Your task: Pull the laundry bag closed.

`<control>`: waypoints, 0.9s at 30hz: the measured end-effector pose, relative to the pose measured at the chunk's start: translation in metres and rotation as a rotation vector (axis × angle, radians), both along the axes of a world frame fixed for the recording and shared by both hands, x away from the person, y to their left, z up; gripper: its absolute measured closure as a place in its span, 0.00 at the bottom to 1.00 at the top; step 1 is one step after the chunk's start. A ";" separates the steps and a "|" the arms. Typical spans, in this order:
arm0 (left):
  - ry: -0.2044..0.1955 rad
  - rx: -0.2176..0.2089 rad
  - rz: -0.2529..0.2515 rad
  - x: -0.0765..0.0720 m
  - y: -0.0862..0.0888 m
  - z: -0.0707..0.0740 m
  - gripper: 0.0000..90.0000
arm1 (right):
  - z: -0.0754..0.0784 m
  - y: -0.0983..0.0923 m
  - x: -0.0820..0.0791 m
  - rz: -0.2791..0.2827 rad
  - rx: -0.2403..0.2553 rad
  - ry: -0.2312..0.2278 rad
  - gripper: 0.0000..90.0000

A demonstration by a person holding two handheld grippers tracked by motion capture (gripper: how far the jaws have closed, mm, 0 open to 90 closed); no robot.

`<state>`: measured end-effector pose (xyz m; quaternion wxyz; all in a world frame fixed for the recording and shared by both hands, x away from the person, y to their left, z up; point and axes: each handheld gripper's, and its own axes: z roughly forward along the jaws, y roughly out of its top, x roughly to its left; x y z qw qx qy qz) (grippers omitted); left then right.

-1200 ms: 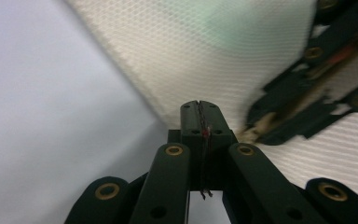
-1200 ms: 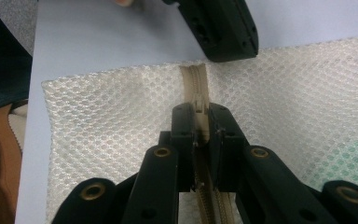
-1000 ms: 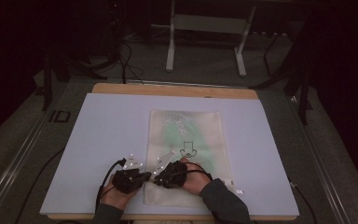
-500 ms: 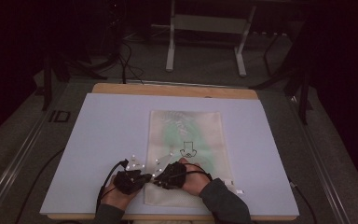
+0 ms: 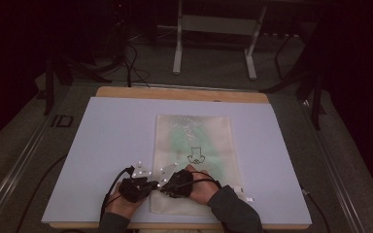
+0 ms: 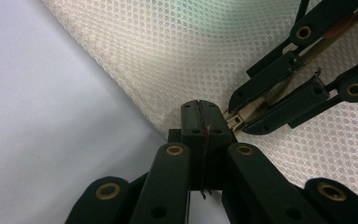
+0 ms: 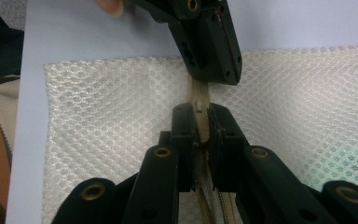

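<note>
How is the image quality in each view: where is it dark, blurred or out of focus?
High view: the room behind the table is nearly black, and the picture is soft and grainy. Left gripper view: the mesh bag is sharp, while the nearest jaw links are slightly blurred. Right gripper view: the zipper pull is in focus; the bottom edge is dim.

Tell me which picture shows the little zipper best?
The right gripper view: the beige zipper sits close up, pinched between the right tool. The left gripper view shows its end from the side, beside the shut left tool. In the high view the hands cover it on the mesh bag.
</note>
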<state>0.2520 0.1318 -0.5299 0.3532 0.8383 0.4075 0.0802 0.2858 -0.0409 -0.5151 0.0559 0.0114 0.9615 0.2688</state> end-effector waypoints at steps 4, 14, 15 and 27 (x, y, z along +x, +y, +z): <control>0.000 0.001 0.000 0.000 0.000 0.000 0.99 | 0.001 0.000 0.000 0.005 -0.007 -0.002 0.91; 0.003 0.000 -0.002 0.000 0.000 0.000 1.00 | 0.002 -0.004 -0.002 0.013 -0.030 -0.017 0.91; 0.002 0.000 -0.002 0.000 0.000 0.000 1.00 | 0.002 -0.005 -0.002 0.013 -0.032 -0.015 0.91; 0.004 -0.002 0.003 0.000 0.000 0.000 0.99 | 0.004 -0.017 -0.002 0.007 -0.048 -0.011 0.91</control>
